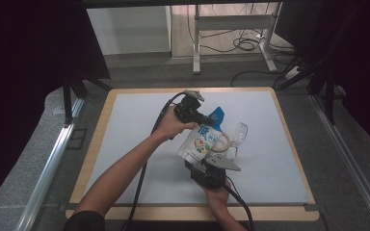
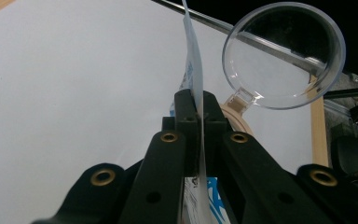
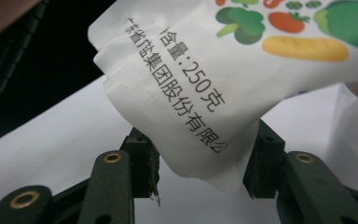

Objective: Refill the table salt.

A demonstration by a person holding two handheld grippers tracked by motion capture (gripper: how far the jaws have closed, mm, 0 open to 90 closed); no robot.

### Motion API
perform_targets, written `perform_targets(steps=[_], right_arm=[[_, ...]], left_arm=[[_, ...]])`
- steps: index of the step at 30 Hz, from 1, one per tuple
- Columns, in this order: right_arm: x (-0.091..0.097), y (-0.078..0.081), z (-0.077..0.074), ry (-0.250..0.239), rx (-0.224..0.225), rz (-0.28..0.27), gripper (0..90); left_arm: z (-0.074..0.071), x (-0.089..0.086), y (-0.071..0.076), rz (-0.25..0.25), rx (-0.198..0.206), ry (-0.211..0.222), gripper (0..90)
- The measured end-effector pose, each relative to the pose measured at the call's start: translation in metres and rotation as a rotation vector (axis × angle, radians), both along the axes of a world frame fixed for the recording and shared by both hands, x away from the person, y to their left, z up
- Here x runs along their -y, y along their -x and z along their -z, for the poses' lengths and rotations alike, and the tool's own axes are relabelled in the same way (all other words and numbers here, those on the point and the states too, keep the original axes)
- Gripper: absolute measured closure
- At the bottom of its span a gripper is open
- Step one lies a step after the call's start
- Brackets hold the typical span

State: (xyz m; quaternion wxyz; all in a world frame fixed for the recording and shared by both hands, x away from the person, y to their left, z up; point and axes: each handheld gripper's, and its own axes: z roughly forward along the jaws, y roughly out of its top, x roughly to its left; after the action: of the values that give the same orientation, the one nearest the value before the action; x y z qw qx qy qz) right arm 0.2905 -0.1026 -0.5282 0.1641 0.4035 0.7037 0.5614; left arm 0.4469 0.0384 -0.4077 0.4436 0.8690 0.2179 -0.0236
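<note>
A white pouch (image 1: 200, 142) printed with vegetables and a blue top hangs tilted above the white mat. My left gripper (image 1: 211, 121) is shut on its thin upper edge (image 2: 193, 70), pinched between the jaws (image 2: 196, 105). My right gripper (image 1: 204, 158) comes up from below, and the pouch's lower corner (image 3: 205, 84) sits between its jaws (image 3: 200, 163), touching both pads. Just right of the pouch is a clear round cup (image 1: 239, 132) with a short handle, seen mouth-on in the left gripper view (image 2: 284, 53). A beige ring (image 1: 224, 142) lies by it.
The white mat (image 1: 125, 144) covers a wood-edged table (image 1: 96, 144). Black cables trail from both grippers toward the front edge. Beyond the table stand a metal desk frame (image 1: 197, 43) and floor cables (image 1: 245, 43). Dark curtains hang at both sides.
</note>
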Motion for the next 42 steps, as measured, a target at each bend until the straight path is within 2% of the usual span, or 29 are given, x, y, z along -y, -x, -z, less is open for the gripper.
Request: perform_targets(steps=[10,21,25,30,36,42], right_arm=[[0.004,-0.001,0.004,0.041,-0.042,0.018,49.7],[0.009,-0.002,0.007,0.078,-0.071,0.018,45.4],[0.009,-0.003,0.007,0.086,-0.078,0.015,44.5],[0.010,-0.005,0.004,0.090,-0.111,0.001,39.7],[0.010,-0.006,0.005,0.101,-0.128,-0.008,39.1],[0.013,-0.005,0.007,0.106,-0.133,-0.010,39.0]], left_arm=[[0.001,-0.007,0.005,-0.001,0.003,0.016,89.2],[0.003,-0.014,0.010,-0.014,0.007,0.054,89.3],[0.002,-0.016,0.012,-0.022,0.012,0.065,89.4],[0.002,-0.016,0.014,-0.026,0.009,0.093,89.5],[0.002,-0.016,0.016,-0.018,0.005,0.100,89.5],[0.001,-0.021,0.017,-0.032,0.008,0.111,89.5]])
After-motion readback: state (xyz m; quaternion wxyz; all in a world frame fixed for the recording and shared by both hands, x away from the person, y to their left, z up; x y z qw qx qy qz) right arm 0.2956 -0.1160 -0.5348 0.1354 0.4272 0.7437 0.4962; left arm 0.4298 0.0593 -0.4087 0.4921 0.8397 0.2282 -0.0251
